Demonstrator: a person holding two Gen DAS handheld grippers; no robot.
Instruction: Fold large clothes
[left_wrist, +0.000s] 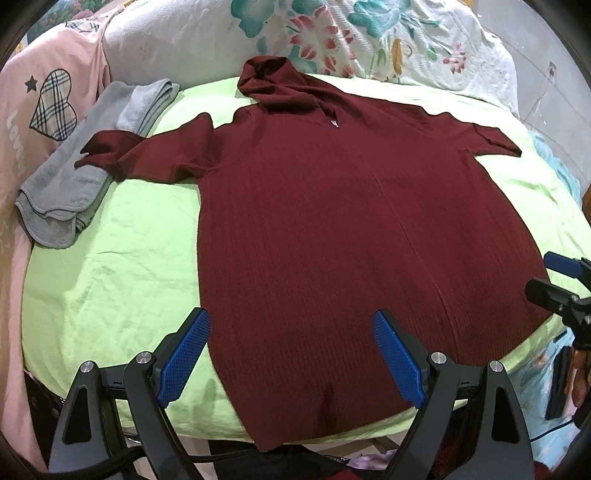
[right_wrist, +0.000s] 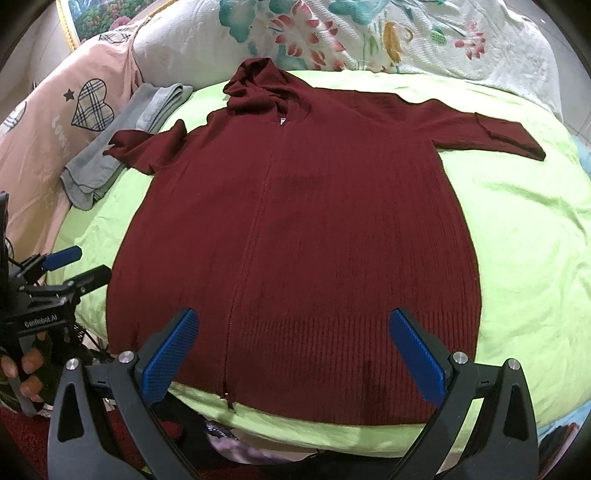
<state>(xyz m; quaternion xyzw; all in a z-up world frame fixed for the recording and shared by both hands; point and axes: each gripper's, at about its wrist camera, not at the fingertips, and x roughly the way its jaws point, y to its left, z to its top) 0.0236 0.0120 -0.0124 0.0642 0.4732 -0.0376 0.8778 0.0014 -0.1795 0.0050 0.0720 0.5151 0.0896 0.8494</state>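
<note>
A large dark red ribbed hooded zip sweater lies flat and spread out on a lime green sheet, hood at the far end, sleeves out to both sides; it also shows in the right wrist view. My left gripper is open and empty, hovering above the sweater's near left hem. My right gripper is open and empty above the near hem, right of the zip. The right gripper shows at the left view's right edge, and the left gripper at the right view's left edge.
A folded grey towel lies at the far left, under the left sleeve's cuff. A pink heart-print pillow and a white floral quilt line the back. Dark clutter lies below the bed's near edge.
</note>
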